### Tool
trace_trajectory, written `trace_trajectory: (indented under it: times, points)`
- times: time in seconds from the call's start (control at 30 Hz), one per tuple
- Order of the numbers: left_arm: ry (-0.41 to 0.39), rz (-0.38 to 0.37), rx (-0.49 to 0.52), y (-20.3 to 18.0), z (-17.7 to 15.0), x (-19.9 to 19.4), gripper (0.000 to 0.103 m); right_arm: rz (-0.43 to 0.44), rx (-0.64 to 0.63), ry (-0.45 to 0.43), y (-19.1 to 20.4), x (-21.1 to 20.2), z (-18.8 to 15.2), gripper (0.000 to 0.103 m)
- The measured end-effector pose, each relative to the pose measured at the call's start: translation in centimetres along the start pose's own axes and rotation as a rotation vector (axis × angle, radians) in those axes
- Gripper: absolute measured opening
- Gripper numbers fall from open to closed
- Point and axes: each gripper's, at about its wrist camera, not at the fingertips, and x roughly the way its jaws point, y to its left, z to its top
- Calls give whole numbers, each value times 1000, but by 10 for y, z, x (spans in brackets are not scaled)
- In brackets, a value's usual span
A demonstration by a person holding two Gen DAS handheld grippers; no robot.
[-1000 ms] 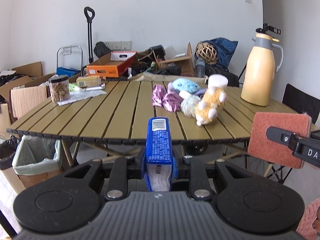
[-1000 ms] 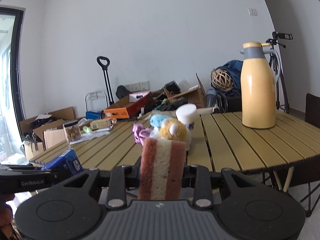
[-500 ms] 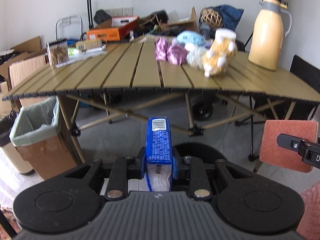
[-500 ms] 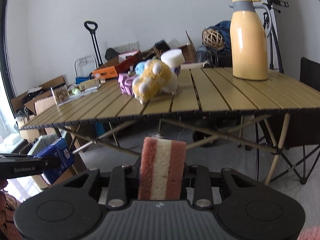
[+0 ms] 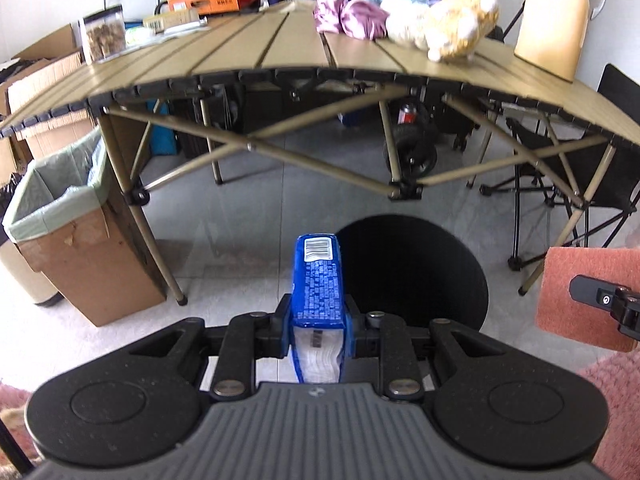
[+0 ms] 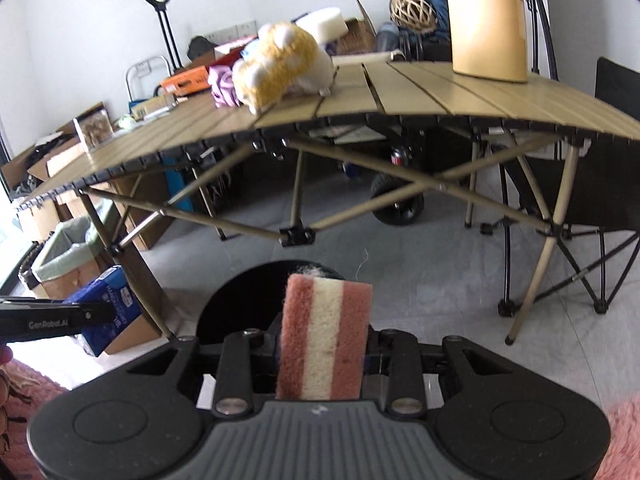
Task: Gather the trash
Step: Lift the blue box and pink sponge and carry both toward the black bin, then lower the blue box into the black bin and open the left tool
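both fingers (image 5: 318, 322) around trash, apparently

Slatted table (image 5: 256, 48), plush toys (image 5: 460, 32) — yellow jug (image 6: 486, 24), folding chair (image 6: 600, 184)

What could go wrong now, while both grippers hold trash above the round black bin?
1. The blue tissue pack sits only partly over the round black bin, near its left rim; released here by the left gripper, it may land on the floor.
2. The pink and white sponge in the right gripper is light and may bounce off the rim.
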Motion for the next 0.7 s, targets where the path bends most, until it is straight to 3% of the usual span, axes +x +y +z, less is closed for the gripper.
trace_trajectory:
  times: [0.7]
  points:
    - [161,-12,44,-16,-2,47,24,-72,89,71,-39,37,2,31]
